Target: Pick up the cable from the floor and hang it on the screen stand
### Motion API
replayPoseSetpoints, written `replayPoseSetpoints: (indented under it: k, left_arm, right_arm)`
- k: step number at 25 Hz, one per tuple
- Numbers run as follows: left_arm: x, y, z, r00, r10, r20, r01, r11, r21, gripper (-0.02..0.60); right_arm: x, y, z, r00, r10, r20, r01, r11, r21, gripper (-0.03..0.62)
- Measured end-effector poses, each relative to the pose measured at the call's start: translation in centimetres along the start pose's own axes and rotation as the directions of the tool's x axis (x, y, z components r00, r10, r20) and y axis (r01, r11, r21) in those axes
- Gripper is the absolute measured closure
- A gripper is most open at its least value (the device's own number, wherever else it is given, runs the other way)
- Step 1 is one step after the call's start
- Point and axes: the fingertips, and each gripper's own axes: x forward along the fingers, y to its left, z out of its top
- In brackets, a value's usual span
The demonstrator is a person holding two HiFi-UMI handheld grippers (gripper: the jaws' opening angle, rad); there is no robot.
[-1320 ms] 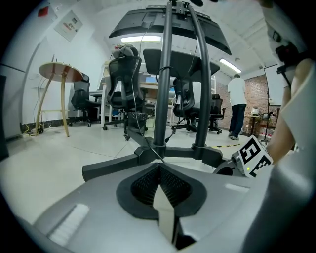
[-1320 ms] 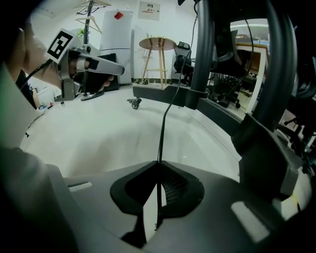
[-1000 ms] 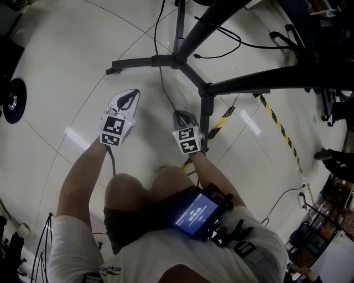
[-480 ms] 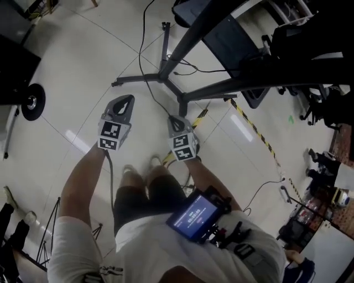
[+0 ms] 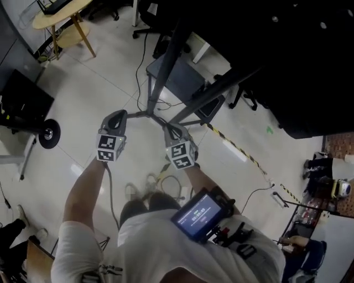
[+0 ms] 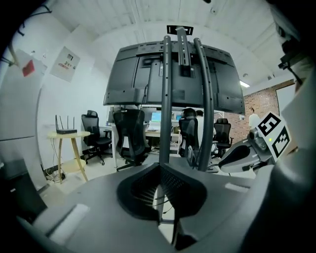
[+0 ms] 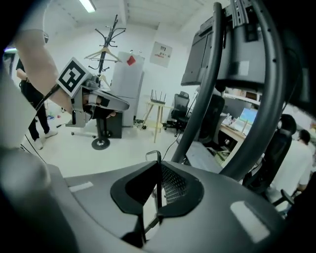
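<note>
My right gripper (image 5: 175, 131) (image 7: 159, 166) is shut on the thin black cable (image 7: 152, 154). A small loop of it sticks up above the closed jaws. In the head view the cable (image 5: 139, 83) trails from that gripper down toward the floor beside the screen stand (image 5: 165, 61). To its left, my left gripper (image 5: 115, 120) (image 6: 160, 166) is shut, and I see nothing held in it. Both grippers are raised side by side facing the stand's dark poles (image 6: 166, 99) (image 7: 210, 94). The large screen's back (image 6: 143, 79) hangs above them.
A round wooden table (image 5: 55, 14) (image 6: 69, 133) stands at the left, with office chairs (image 6: 131, 136) behind the stand. A black wheeled base (image 5: 47, 134) is on the left floor, and yellow-black tape (image 5: 238, 148) on the right. A coat rack (image 7: 106, 37) stands far off.
Both grippers have risen from near the floor to standing height. The floor and stand feet have dropped away, and the cable has come up in the right gripper.
</note>
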Motion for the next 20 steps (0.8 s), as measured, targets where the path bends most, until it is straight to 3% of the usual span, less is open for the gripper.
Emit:
replayPoseSetpoints:
  k: [4, 10, 14, 20]
  left_arm:
    - [-1.7, -0.9, 7.1, 0.999, 0.005, 0.05, -0.006, 1.0, 0.018, 0.578]
    - [-4.9, -3.3, 14.7, 0.992, -0.002, 0.128, -0.005, 0.999, 0.054, 0.578]
    - [-7.7, -7.4, 18.1, 0.985, -0.006, 0.175, -0.008, 0.997, 0.081, 0.578]
    - [-8.9, -7.4, 22.9, 0.972, -0.01, 0.234, -0.012, 0.996, 0.093, 0.578]
  right_arm:
    - [-4.4, -2.8, 5.9, 0.997, -0.045, 0.06, 0.046, 0.999, -0.021, 0.561]
    - [-10.9, -5.4, 12.4, 0.981, -0.107, 0.164, 0.114, 0.993, -0.031, 0.562]
    - [-17.4, -7.3, 14.8, 0.957, -0.147, 0.251, 0.157, 0.987, -0.021, 0.562]
    - [-22.2, -10.3, 22.3, 0.905, -0.207, 0.371, 0.235, 0.972, -0.032, 0.562]
